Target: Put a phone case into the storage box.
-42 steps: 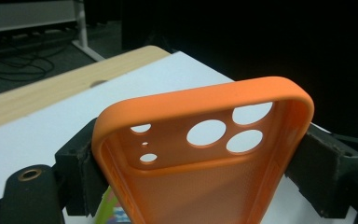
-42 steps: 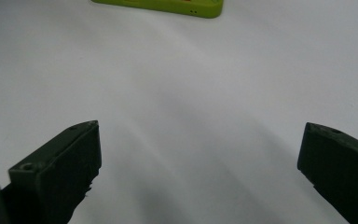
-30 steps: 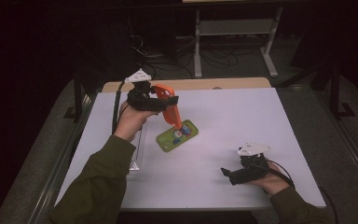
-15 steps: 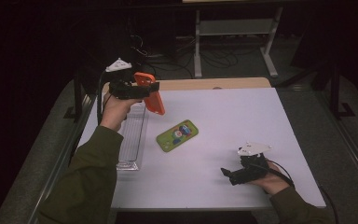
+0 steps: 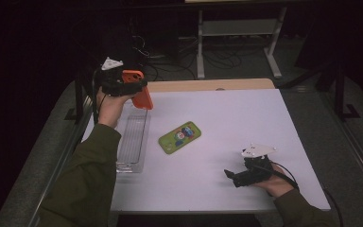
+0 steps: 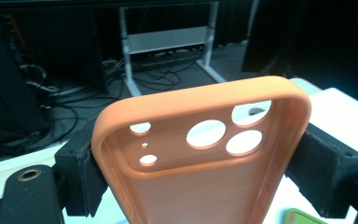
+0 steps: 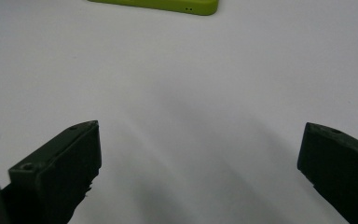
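Both black fingers (image 6: pixel 81 179) of the left gripper (image 5: pixel 139 87) clamp the orange phone case (image 6: pixel 200 154), frame centre; the right gripper (image 7: pixel 200 163) gapes.

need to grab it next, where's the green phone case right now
In the high view the green phone case lies flat mid-table, right of the clear tray and up-left of the right claw.

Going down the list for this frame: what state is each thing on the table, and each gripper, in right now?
orange phone case: empty, clamped by its sides, held in the air above the tray.
left gripper: shut on the orange phone case.
right gripper: open, nothing between its jaws, low over the table.
green phone case: lying flat on the table, untouched.
clear tray: empty, at the table's left edge.
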Available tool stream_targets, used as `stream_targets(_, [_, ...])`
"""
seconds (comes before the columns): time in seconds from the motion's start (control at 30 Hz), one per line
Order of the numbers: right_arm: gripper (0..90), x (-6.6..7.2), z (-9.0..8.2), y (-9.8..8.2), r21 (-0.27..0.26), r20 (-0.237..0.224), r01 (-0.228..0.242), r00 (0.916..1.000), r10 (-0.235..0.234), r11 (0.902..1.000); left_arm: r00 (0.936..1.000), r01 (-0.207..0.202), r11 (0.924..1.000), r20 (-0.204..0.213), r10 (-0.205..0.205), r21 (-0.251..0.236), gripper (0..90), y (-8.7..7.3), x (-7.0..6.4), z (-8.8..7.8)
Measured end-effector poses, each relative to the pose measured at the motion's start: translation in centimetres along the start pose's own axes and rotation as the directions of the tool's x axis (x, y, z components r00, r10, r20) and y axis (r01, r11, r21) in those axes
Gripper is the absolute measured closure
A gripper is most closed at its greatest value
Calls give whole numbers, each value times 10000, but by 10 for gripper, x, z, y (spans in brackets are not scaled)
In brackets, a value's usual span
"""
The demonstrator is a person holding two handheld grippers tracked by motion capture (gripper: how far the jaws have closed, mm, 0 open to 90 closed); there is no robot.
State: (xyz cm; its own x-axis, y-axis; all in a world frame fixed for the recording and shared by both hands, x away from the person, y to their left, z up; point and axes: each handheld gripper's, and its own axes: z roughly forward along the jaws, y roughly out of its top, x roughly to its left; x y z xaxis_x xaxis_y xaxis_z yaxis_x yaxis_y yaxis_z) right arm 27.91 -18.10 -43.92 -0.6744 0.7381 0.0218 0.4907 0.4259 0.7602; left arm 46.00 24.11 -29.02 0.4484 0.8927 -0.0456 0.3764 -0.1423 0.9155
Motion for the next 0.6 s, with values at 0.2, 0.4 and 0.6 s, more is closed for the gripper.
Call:
stream_targets(0.2, [0, -1, 0, 0, -58, 11, -61, 10000, 61, 10000, 9956, -63, 9997, -933, 84, 224, 156, -5, 7, 10])
stream_targets(0.4, [0, -1, -1, 0, -55, 14, -159, 9999, 159, 9999, 9844, -109, 9975, -1744, 230, 701, 155, -14, 11, 22])
stream_targets(0.6, [0, -2, -1, 0, -65, 33, -55, 10000, 55, 10000, 9770, 156, 9953, -2132, 52, 955, 154, -26, 16, 34])
